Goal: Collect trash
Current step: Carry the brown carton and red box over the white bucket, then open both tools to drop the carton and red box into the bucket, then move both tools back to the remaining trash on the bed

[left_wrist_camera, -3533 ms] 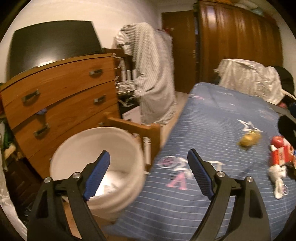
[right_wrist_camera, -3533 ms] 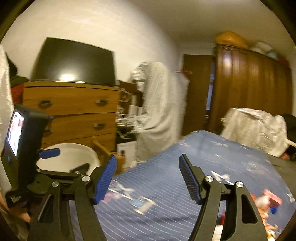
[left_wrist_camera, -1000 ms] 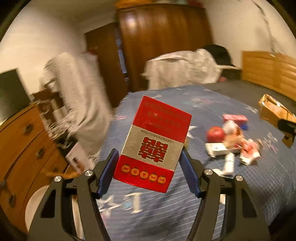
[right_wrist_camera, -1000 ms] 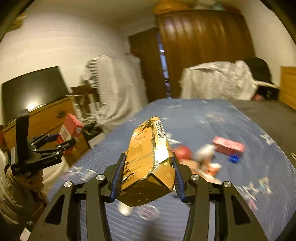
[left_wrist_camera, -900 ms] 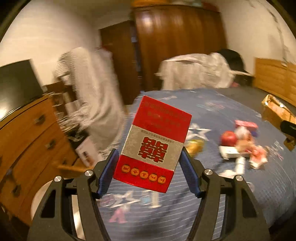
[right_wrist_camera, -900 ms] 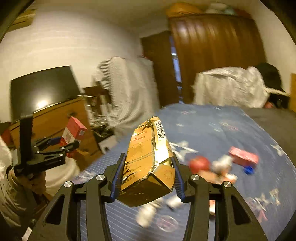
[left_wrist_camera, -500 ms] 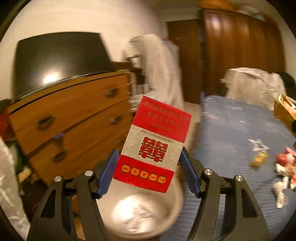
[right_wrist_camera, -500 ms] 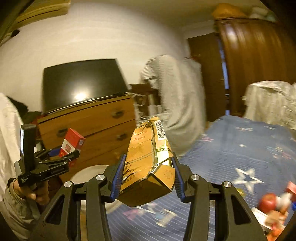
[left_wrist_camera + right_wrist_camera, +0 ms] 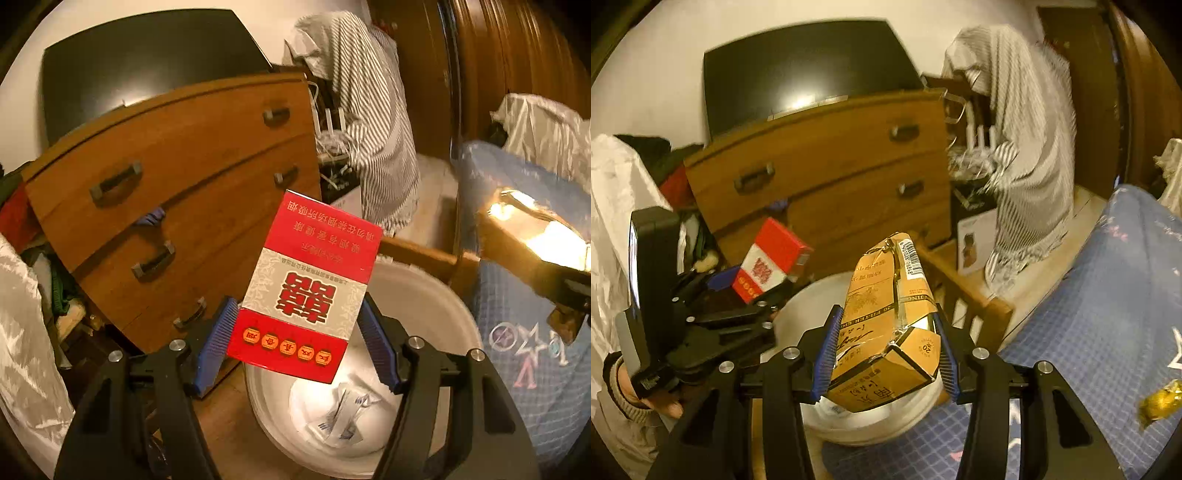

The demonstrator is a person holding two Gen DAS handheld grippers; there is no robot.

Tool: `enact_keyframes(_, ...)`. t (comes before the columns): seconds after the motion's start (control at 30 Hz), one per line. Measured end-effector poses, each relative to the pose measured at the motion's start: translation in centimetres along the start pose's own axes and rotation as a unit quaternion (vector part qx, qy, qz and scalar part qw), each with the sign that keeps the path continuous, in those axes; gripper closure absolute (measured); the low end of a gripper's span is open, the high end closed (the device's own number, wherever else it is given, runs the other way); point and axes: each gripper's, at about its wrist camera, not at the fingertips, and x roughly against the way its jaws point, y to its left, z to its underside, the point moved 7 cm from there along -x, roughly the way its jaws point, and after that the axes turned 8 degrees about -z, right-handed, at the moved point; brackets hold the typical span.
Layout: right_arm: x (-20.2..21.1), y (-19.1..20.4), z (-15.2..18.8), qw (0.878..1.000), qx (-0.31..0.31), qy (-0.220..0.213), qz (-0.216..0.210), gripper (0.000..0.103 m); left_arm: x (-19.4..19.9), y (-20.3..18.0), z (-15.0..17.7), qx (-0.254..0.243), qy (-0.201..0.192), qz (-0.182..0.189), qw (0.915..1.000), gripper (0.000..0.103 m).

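Observation:
My left gripper is shut on a red and silver cigarette box and holds it above the white bucket, which has crumpled paper at its bottom. The right wrist view shows this left gripper and the red box at the left. My right gripper is shut on a crushed golden carton over the bucket's rim. The golden carton also shows at the right of the left wrist view.
A wooden chest of drawers with a dark TV stands behind the bucket. The blue bed lies to the right, with a gold wrapper on it. A striped cloth hangs near the wardrobe.
Both grippers have swung left from the bed toward the drawers and down, bringing the red box and the golden carton over the white bucket.

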Motion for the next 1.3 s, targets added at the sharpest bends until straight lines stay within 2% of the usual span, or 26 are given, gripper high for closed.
enact_keyframes(0.17, -3.2, -0.1, 0.8, 0.999, -0.007, 0.031, -0.005, 0.054, -1.6, -0.3, 0.8, -0.014, 0.010, -0.002, 0.9998, 0.039)
enact_keyframes(0.57, -4.0, -1.1, 1.6, 0.999, -0.010, 0.040, -0.002, 0.054, -3.2, -0.4, 1.2, -0.021, 0.020, -0.004, 0.9996, 0.039)
enact_keyframes(0.63, -4.1, -1.1, 1.9, 0.999, -0.008, 0.043, -0.007, 0.052, -3.5, -0.3, 1.3, -0.019, 0.022, -0.006, 0.9996, 0.037)
enact_keyframes(0.7, -4.3, -1.5, 2.2, 0.999, -0.014, 0.046, -0.008, 0.034, -3.9, -0.1, 1.4, -0.016, 0.026, -0.013, 0.9994, 0.028)
enact_keyframes(1.3, -2.2, -2.8, 2.9, 0.999, -0.020, 0.024, 0.004, 0.035, -2.9, -0.6, 1.4, -0.023, 0.008, -0.030, 0.9992, 0.027)
